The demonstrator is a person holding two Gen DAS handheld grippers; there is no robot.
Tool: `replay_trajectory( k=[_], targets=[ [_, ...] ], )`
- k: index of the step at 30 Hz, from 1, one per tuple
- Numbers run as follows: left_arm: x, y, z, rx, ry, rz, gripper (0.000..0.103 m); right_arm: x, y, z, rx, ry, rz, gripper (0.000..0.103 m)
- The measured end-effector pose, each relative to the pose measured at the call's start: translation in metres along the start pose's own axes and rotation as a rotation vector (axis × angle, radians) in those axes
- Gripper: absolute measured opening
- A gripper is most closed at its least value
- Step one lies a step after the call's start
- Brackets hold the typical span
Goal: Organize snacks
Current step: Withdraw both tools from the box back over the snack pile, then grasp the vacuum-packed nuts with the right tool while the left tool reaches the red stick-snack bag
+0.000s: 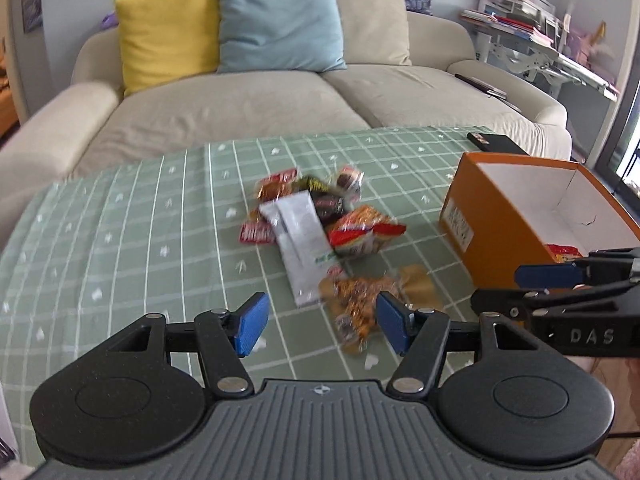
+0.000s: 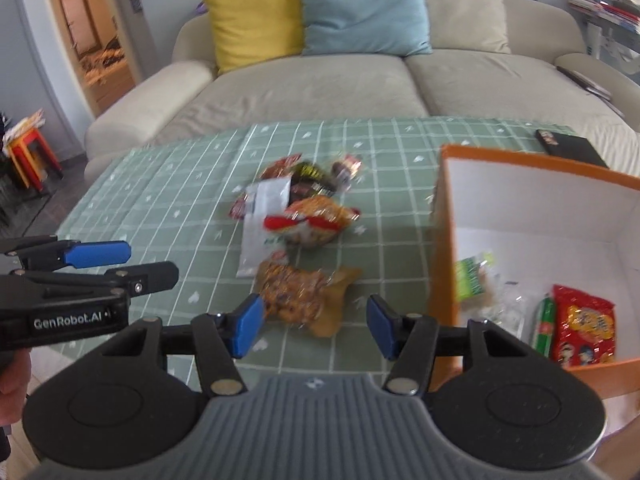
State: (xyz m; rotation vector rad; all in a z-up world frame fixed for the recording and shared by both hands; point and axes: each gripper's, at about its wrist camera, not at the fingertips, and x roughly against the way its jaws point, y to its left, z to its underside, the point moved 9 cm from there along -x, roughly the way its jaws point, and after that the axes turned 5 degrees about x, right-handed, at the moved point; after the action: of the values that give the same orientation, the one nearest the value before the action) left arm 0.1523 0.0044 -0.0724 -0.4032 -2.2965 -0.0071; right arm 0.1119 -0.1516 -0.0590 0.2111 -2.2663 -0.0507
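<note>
A pile of snack packets (image 1: 312, 216) (image 2: 296, 204) lies mid-table on the green checked cloth. It includes a long white packet (image 1: 300, 236) and a red-and-orange one (image 1: 360, 232). Nearer me lies a brown-orange packet (image 1: 360, 300) (image 2: 296, 292). My left gripper (image 1: 322, 324) hovers open just short of it, empty. My right gripper (image 2: 315, 326) is open and empty too, over the same packet's near side. An orange box (image 1: 472, 216) (image 2: 444, 240) stands on the right. It holds a red packet (image 2: 586, 328), a green one (image 2: 472, 276) and a clear wrapper.
The two grippers sit side by side, the right gripper (image 1: 532, 286) close to the box's near corner. A black flat case (image 1: 496, 142) lies at the table's far right. Behind the table stands a beige sofa (image 1: 240, 104) with three cushions.
</note>
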Motion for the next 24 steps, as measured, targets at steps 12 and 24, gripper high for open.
replay_trajectory(
  k=[12,24],
  targets=[
    [-0.035,0.023,0.027,0.082,0.099,-0.001,0.058,-0.042,0.017,0.014,0.088,0.088,0.027,0.047],
    [-0.068,0.032,0.037,0.0,0.197,-0.018,0.055,-0.107,0.039,0.017,0.43,0.234,-0.042,0.062]
  ],
)
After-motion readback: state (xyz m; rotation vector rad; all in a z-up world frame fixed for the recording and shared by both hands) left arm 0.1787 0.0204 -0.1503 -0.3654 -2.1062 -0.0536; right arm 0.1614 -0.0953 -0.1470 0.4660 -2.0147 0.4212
